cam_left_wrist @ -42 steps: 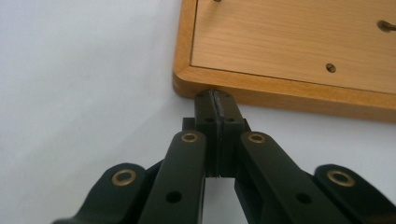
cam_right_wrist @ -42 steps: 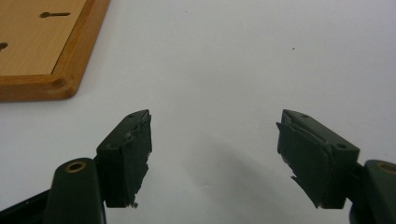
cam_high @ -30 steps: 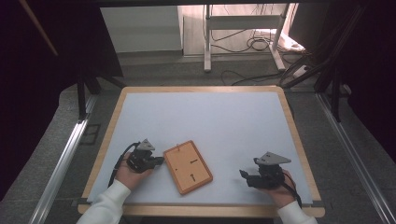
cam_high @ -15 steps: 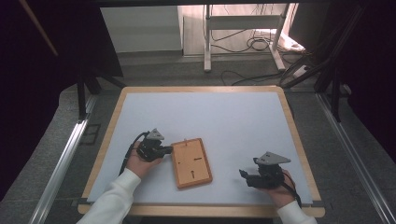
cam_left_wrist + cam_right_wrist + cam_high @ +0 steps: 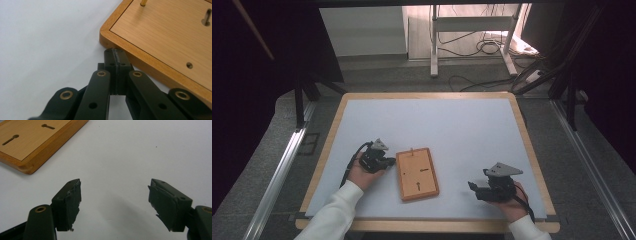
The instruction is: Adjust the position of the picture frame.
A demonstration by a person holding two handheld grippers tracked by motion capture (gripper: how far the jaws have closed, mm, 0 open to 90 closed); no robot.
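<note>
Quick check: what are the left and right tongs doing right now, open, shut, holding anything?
Left tongs: shut, empty, tips against the edge of the wooden board.
Right tongs: open, empty, above the bare table.

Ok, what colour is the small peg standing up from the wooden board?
Brass-gold peg, best seen in the left gripper view.

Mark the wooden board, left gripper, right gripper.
flat rectangular wooden board point(image 5: 417, 174), high view, centre of its panel
left gripper point(image 5: 388, 161), high view, tip of shut jaws
right gripper point(image 5: 114, 195), right gripper view, gap midway between open jaws
</note>
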